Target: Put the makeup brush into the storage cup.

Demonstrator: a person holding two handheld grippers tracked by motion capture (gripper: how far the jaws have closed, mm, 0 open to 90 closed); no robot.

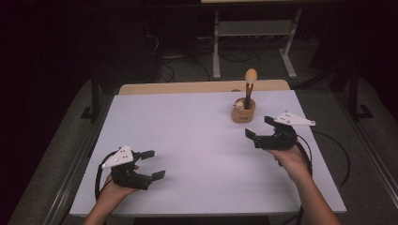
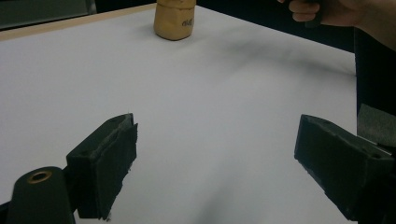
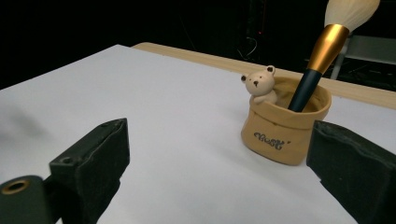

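Note:
A tan bag-shaped holder (image 1: 243, 114) stands on the white table (image 1: 187, 136) at the far right. A makeup brush (image 1: 250, 86) with a dark handle, a gold ferrule and a pale head stands upright in it. In the right gripper view the holder (image 3: 280, 128) has a small bear figure (image 3: 260, 84) on its rim beside the brush (image 3: 322, 51). My right gripper (image 1: 259, 127) hovers just in front and to the right of the holder, open and empty (image 3: 219, 168). My left gripper (image 1: 156, 164) is at the near left, open with nothing between its jaws (image 2: 215, 163). In the left gripper view the holder (image 2: 174, 21) is far off.
A wooden strip (image 1: 202, 86) runs along the table's far edge. Behind it, white desk legs (image 1: 216, 51) and cables lie on the dark floor. A cable (image 1: 338, 154) trails off the table's right side. The person's other hand (image 2: 327, 10) is at the top right of the left gripper view.

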